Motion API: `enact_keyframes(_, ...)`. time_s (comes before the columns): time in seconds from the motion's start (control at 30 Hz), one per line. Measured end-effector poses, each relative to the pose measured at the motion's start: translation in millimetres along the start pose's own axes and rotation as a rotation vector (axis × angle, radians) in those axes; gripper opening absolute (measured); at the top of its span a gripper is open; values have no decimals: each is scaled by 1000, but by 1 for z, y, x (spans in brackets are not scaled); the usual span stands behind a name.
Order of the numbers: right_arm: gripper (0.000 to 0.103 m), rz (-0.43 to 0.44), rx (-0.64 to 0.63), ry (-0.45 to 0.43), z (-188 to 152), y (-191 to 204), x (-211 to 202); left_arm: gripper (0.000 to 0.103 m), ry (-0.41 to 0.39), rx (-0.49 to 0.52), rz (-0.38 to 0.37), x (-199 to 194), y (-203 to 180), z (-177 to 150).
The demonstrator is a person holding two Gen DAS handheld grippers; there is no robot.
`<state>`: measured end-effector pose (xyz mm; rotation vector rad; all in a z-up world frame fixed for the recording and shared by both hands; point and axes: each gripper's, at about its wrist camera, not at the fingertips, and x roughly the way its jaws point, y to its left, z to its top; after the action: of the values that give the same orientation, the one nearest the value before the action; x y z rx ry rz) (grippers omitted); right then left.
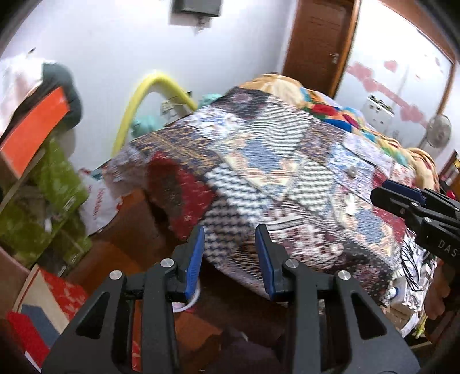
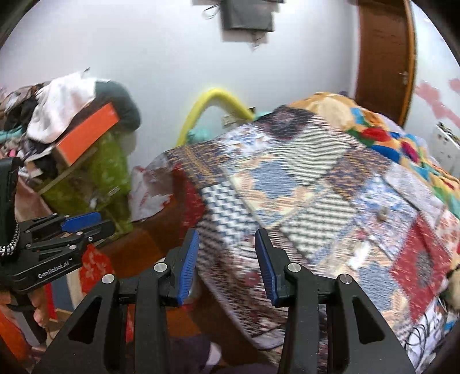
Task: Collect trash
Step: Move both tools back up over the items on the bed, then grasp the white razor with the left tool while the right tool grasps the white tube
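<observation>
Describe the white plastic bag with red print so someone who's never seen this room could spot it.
Find the patchwork-quilted bed. At its left corner, the white plastic bag with red print sits on the wooden surface, beside the green patterned fabric. It's the only crinkly white thing with red lettering there.

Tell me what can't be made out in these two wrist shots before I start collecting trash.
- Small pale object on the patchwork bedspread: left wrist view, too small and blurred to identify.
- Floor under the bed: both views, hidden by the bedspread's overhang.
- Print on the white plastic bag: left wrist view, motion-blurred.
- Dark wall-mounted object: right wrist view, cut by the top edge.
</observation>
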<state>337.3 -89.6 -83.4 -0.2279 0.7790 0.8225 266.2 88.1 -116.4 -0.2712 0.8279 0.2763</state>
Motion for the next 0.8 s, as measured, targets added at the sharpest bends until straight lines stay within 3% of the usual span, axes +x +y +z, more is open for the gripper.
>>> enact_keyframes(0.1,40,-52,28,-15,-6,-28,-12,39,8,41,-36,11,-34,6)
enact_keyframes(0.23,57,-145,61,-32,-21,-70,-23,43,24,102,-84,33,-82,12)
enact_keyframes(0.33,57,-181,86,-17,-31,-96,-26,49,42,122,-113,51,-109,14)
enact_keyframes(0.57,57,-239,198,49,-55,-165,-16,49,127,153,-170,106,-161,17)
enact_keyframes(0.8,57,-277,259,99,-71,-205,5,49,218,195,-200,169,-200,12)
